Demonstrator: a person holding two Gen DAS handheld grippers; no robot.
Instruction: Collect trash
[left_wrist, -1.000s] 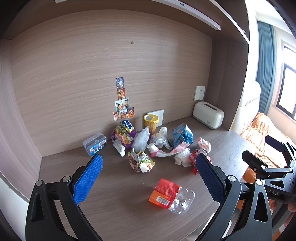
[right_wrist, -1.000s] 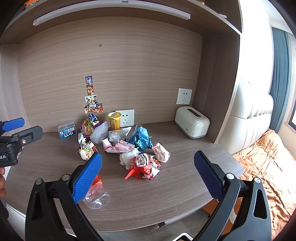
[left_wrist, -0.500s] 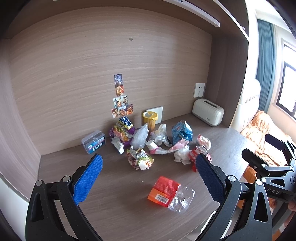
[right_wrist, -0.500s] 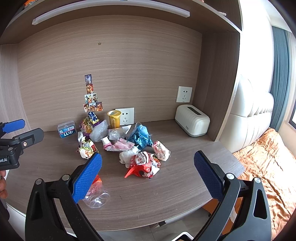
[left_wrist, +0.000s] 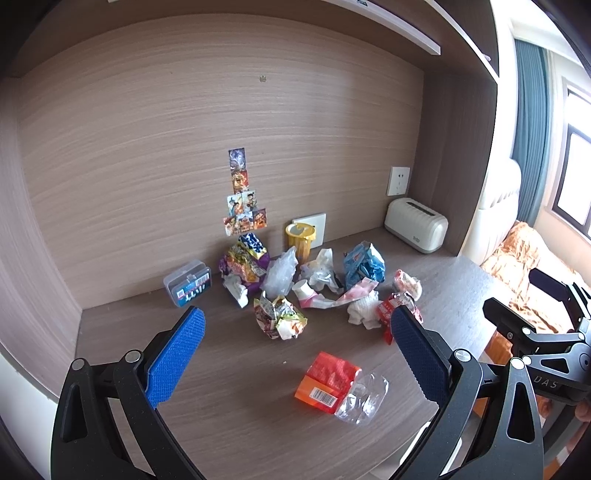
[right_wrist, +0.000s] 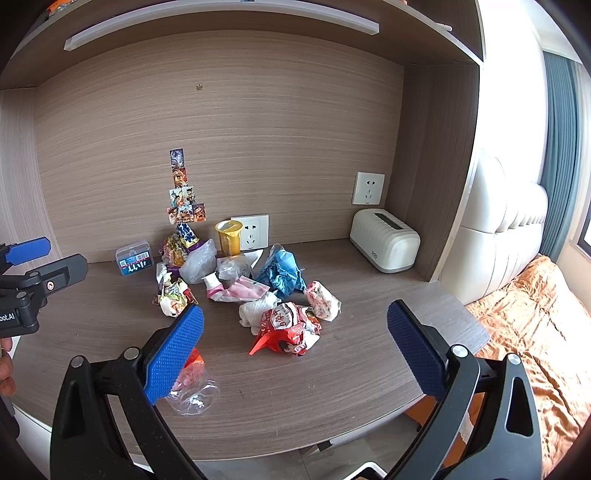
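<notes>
Crumpled trash lies spread over the wooden desk (left_wrist: 221, 398). A small yellow bin (left_wrist: 300, 240) (right_wrist: 229, 237) stands at the back wall. An orange packet with clear plastic (left_wrist: 334, 382) lies closest to me, with a colourful wrapper ball (left_wrist: 279, 317) behind it. In the right wrist view a red wrapper (right_wrist: 286, 332) sits in front of a white tissue (right_wrist: 256, 310) and a blue bag (right_wrist: 282, 275). My left gripper (left_wrist: 295, 347) is open above the near desk, empty. My right gripper (right_wrist: 295, 343) is open too, holding nothing, short of the red wrapper.
A white toaster-like appliance (right_wrist: 384, 243) stands at the back right. A clear plastic box (left_wrist: 188, 282) sits at the back left. Stickers (left_wrist: 243, 199) are on the wall. An orange-covered bed (right_wrist: 535, 325) lies right of the desk edge.
Both views have shifted only slightly; the trash pile sits a little lower and closer in the left wrist view. Both grippers stay open and nothing has been picked up.
</notes>
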